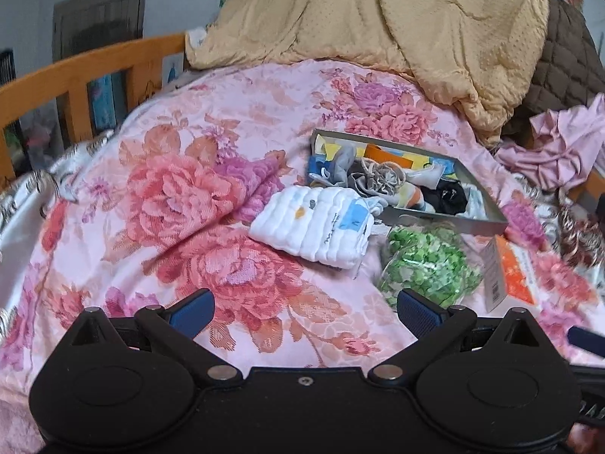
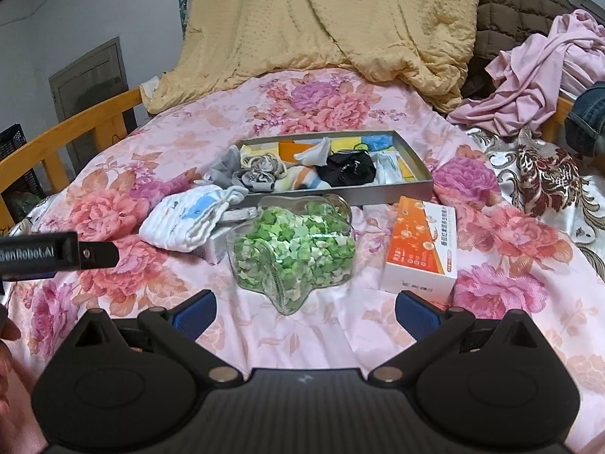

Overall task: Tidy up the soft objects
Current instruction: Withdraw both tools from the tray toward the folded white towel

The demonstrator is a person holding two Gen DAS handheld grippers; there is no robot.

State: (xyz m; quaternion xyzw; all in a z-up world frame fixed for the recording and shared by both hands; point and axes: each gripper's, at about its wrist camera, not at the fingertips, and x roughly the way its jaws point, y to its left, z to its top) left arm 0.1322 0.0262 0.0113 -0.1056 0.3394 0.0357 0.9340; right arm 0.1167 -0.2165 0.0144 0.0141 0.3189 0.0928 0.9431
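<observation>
Both the left gripper (image 1: pixel 304 312) and the right gripper (image 2: pixel 305 312) are spread wide and hold nothing. The white folded cloth (image 2: pixel 185 223) lies just beside the grey tray (image 2: pixel 393 189), at its left corner. A careless reach may knock the glass jar (image 2: pixel 293 251) in front of the tray.

A home bedroom. A pink floral bedspread (image 2: pixel 302 113) covers a bed with an orange wooden rail (image 1: pixel 87 64). Behind the bedspread lies a heaped yellow quilt (image 2: pixel 321 19).

Left hand-held gripper (image 1: pixel 304 312) gapes empty above floral bedspread (image 1: pixel 189 196), near white cloth (image 1: pixel 317 227).
</observation>
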